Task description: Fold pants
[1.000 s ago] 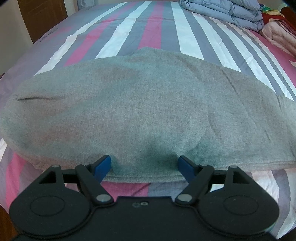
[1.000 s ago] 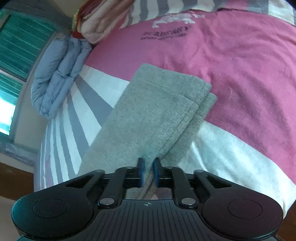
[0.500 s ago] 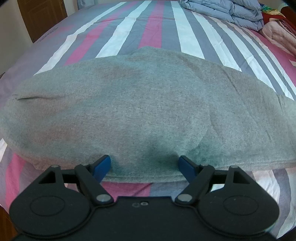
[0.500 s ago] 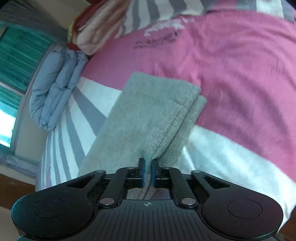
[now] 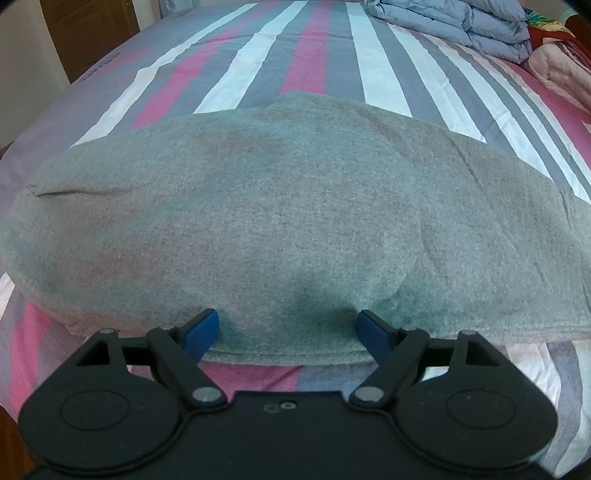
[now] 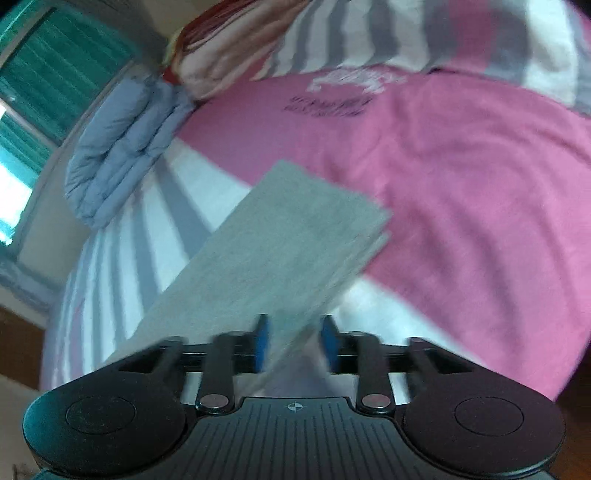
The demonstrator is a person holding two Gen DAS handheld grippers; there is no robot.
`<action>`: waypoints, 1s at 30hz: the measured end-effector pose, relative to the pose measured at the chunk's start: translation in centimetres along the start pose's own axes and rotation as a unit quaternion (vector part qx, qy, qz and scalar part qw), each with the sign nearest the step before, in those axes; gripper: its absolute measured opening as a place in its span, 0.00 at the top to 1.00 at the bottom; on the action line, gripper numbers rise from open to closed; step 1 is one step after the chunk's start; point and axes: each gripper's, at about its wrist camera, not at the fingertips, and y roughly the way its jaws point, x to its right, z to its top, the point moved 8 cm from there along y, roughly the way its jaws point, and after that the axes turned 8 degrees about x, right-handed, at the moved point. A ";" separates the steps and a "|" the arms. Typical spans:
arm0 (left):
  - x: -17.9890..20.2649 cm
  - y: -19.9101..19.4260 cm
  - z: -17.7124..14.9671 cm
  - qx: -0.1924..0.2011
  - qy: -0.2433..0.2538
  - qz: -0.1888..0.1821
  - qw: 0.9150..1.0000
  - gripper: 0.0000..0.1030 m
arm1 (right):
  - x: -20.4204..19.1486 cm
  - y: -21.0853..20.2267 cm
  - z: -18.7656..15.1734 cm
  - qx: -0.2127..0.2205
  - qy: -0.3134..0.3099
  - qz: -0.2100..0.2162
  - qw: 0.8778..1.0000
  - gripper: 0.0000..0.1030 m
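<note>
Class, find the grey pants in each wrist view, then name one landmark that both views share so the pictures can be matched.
Left wrist: the pants fill the middle, spread across the striped bed, just beyond the left gripper.
Right wrist: the pants run from lower centre up to mid-frame, between the fingers of the right gripper.
Shared landmark: the folded blue quilt.

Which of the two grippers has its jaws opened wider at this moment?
The left gripper: its blue fingers stand far apart at the near edge of the grey pants. The right gripper shows a narrower gap, with pants cloth between its fingers.
</note>
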 end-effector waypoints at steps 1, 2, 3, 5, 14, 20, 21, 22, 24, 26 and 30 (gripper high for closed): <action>0.0 0.0 0.0 0.001 0.001 0.000 1.000 0.27 | 0.7 0.0 0.3 0.001 0.007 -0.004 1.000 0.51; 0.0 0.0 0.0 0.001 0.002 0.000 1.000 0.27 | 1.2 0.3 0.4 -0.002 0.015 -0.005 1.000 0.51; 0.0 0.0 0.0 0.000 0.001 0.001 1.000 0.27 | 1.6 0.7 0.6 -0.007 0.030 0.002 1.000 0.51; 0.0 0.0 0.0 0.000 0.002 0.002 1.000 0.27 | 2.0 1.2 0.9 -0.008 0.066 0.016 0.998 0.46; 0.1 0.0 0.0 0.001 0.009 0.010 1.000 0.25 | 2.5 4.2 2.1 -0.014 0.143 0.015 0.990 0.83; 0.1 0.3 -0.1 -0.001 0.019 0.016 1.000 0.23 | 0.3 1.1 3.3 0.047 0.034 0.039 0.998 0.90; 0.1 0.2 -0.1 -0.001 0.019 0.017 1.000 0.23 | 1.3 2.1 2.4 0.024 0.036 0.014 0.999 0.90; 0.0 0.1 -0.1 -0.001 0.018 0.017 1.000 0.23 | 2.8 3.0 1.7 0.007 0.069 0.001 0.998 0.90; -0.2 -0.2 -0.1 -0.001 0.015 0.013 1.000 0.24 | 2.8 3.1 1.5 0.012 0.061 0.005 0.998 0.90; -0.4 -0.4 0.1 -0.001 0.009 0.008 1.000 0.26 | 2.4 2.7 1.7 0.017 0.067 0.008 0.998 0.80; -0.5 -0.6 0.4 0.000 -0.003 0.002 1.000 0.28 | 2.8 3.4 2.0 -0.001 0.147 0.047 0.988 0.52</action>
